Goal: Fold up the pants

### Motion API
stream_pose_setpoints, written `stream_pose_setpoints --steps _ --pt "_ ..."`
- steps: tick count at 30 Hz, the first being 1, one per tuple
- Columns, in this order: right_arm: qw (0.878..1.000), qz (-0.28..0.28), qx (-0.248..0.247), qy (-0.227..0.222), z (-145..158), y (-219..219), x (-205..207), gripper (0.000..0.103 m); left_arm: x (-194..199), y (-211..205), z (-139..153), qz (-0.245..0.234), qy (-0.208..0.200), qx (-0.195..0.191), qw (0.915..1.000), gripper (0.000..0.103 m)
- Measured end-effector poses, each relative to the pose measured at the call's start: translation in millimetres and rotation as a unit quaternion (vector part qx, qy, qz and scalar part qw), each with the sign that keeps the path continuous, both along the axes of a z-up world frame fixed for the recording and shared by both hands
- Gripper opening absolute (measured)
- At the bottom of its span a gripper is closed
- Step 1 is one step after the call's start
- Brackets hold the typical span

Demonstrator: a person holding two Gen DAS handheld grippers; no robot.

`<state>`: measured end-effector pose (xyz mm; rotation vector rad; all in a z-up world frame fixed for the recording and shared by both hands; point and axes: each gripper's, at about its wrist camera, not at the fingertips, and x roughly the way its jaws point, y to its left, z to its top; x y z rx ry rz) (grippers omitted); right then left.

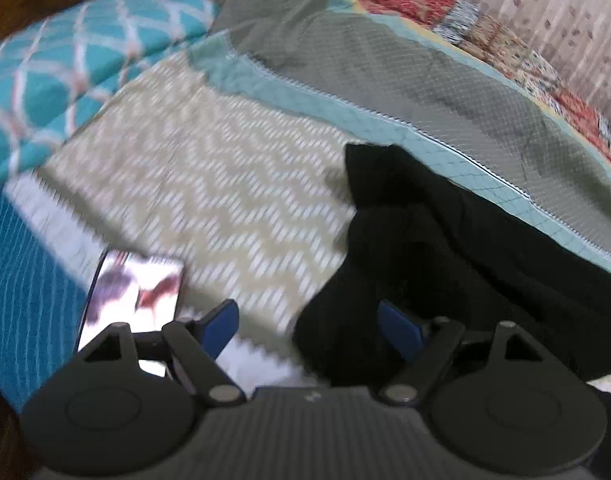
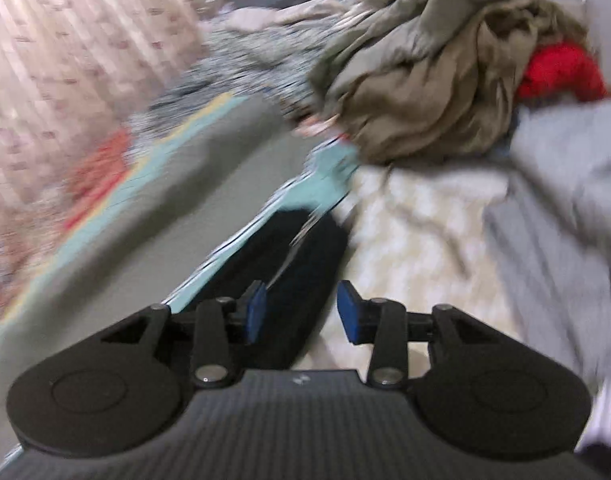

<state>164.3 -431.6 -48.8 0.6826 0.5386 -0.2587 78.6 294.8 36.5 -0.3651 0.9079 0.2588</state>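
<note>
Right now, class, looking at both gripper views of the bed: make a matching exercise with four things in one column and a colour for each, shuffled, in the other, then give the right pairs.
Things:
1. pants
2. patterned pillow
3. crumpled cloth
4. garment behind the crumpled cloth

Colours:
A. red
B. black
C. teal with white lattice
D. khaki

Pairs: 1-B, 2-C, 3-D, 4-A
</note>
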Motion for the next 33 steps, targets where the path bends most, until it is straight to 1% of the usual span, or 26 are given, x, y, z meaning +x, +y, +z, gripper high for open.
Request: stream_pose_setpoints --steps 3,5,6,8,10,11,13,15,16,17,18,19,20,21,23,25,26,27,28,30,31,32,33 --pt "0.998 0.064 0.017 -0.009 -1.9 22.5 -39.2 0.044 -25.5 18.7 -2.3 0.029 -0.003 -0.072 0.997 0.079" --pt "0.996 0.091 0.024 -0.004 -4.1 34.3 -57.0 0.044 -37.6 25.0 -7.0 0.04 -0.006 -0.118 0.9922 0.079" --pt "0.995 0.1 0.026 -0.002 -4.7 43.4 -59.2 0.045 -41.9 27.0 -9.8 0.044 -0.008 -0.134 0.9899 0.079" --pt "0.992 0.123 0.037 -0.002 -2.4 58.5 -70.3 0.046 -46.6 26.3 -15.5 0.047 -0.009 -0.156 0.9866 0.074" --pt "0.986 0.158 0.06 -0.01 0.6 72.8 -86.2 0.046 -44.9 22.4 -21.1 0.042 -0.01 -0.17 0.9844 0.07" --pt "0.982 0.172 0.072 -0.014 1.4 78.8 -84.3 0.046 -42.5 21.1 -24.9 0.043 -0.009 -0.178 0.983 0.068" --pt "0.974 0.208 0.087 -0.024 7.3 92.6 -97.7 0.046 -36.4 16.2 -33.1 0.041 -0.007 -0.203 0.9782 0.068" --pt "0.967 0.235 0.088 -0.033 14.9 109.5 -109.6 0.046 -27.9 5.8 -45.1 0.029 0.0 -0.231 0.9726 0.067" --pt "0.966 0.242 0.088 -0.034 16.6 116.9 -113.8 0.046 -23.2 -1.9 -50.5 0.024 0.011 -0.227 0.9734 0.055" --pt "0.965 0.245 0.089 -0.033 17.4 122.6 -112.2 0.046 -20.6 -9.5 -51.9 0.017 0.016 -0.208 0.9779 0.025" --pt "0.964 0.249 0.092 -0.032 18.4 127.5 -114.1 0.046 -18.8 -16.3 -51.2 0.006 0.019 -0.185 0.9826 0.012" --pt "0.963 0.251 0.094 -0.03 19.6 130.5 -117.3 0.046 -19.3 -20.2 -49.5 0.004 0.021 -0.17 0.9852 0.01" --pt "0.962 0.253 0.096 -0.027 19.6 134.0 -119.3 0.046 -24.0 -20.5 -44.2 0.013 0.014 -0.166 0.986 0.008" --pt "0.962 0.254 0.097 -0.023 19.9 137.3 -120.1 0.046 -30.2 -19.0 -35.9 0.022 0.006 -0.157 0.9873 0.007" --pt "0.961 0.258 0.101 -0.017 20.7 143.4 -120.0 0.046 -51.6 -14.6 -7.5 0.039 -0.018 -0.117 0.9922 0.007" --pt "0.959 0.265 0.1 -0.014 22.2 147.0 -118.2 0.046 -76.3 -9.8 20.1 0.044 -0.046 -0.088 0.9941 0.008" --pt "0.958 0.27 0.098 -0.013 22.4 149.8 -117.3 0.046 -87.3 -8.8 28.8 0.046 -0.051 -0.073 0.995 0.008" --pt "0.957 0.275 0.096 -0.011 21.2 152.0 -116.6 0.046 -95.3 -9.0 31.5 0.045 -0.049 -0.067 0.9955 0.009" --pt "0.956 0.279 0.094 -0.006 18.1 154.7 -114.6 0.046 -99.8 -11.3 28.3 0.045 -0.038 -0.065 0.9961 0.012" --pt "0.954 0.283 0.096 0.011 8.9 159.2 -110.2 0.046 -100.0 -18.3 14.6 0.046 -0.005 -0.05 0.9977 0.021" --pt "0.953 0.284 0.1 0.021 2.7 162.5 -110.1 0.046 -100.1 -20.9 3.1 0.053 0.014 -0.041 0.9976 0.026" --pt "0.952 0.288 0.104 0.029 -1.4 166.9 -108.8 0.046 -103.1 -19.3 -4.6 0.061 0.025 -0.048 0.9967 0.031" --pt "0.95 0.292 0.106 0.037 -5.2 171.4 -107.7 0.046 -108.4 -13.8 -10.0 0.07 0.03 -0.064 0.995 0.035"
